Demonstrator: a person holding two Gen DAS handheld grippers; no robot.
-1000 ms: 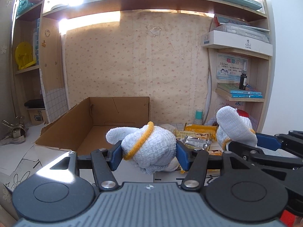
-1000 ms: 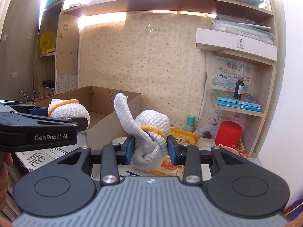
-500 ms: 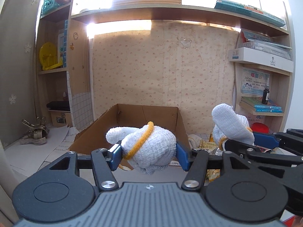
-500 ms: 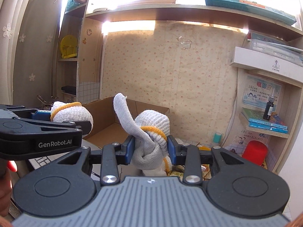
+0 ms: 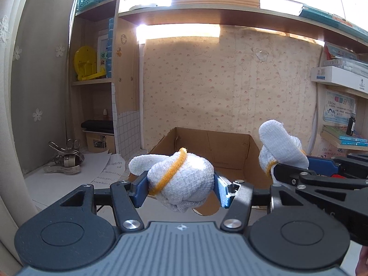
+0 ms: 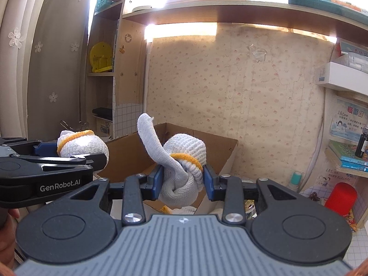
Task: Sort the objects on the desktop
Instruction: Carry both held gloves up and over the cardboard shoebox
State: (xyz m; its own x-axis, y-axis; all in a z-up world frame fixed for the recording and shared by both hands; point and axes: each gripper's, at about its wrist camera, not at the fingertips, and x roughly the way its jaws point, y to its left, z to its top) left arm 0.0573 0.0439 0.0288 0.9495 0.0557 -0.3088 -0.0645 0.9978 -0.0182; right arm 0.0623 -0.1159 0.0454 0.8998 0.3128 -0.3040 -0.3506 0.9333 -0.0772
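Observation:
My left gripper (image 5: 180, 189) is shut on a balled white knit glove with a yellow cuff (image 5: 184, 177), held in the air in front of an open cardboard box (image 5: 220, 147). In the right wrist view my right gripper (image 6: 182, 180) is shut on a second knotted white glove (image 6: 186, 158), one glove finger sticking up. Each gripper shows in the other's view: the right one with its glove (image 5: 279, 145) at the right, the left one with its glove (image 6: 80, 143) at the left. Both gloves hang near the box's front edge (image 6: 128, 158).
Shelves flank the desk: a yellow object (image 5: 86, 63) and metal clips (image 5: 65, 157) on the left, books (image 6: 349, 154), a dark bottle (image 6: 363, 141) and a red cup (image 6: 341, 197) on the right. Papers (image 5: 105, 168) lie left of the box. A hand (image 6: 7, 248) shows at the lower left.
Both grippers have risen and swung left with their gloves still gripped. The box now sits lower and farther right in view, and the snack packets have dropped out of sight.

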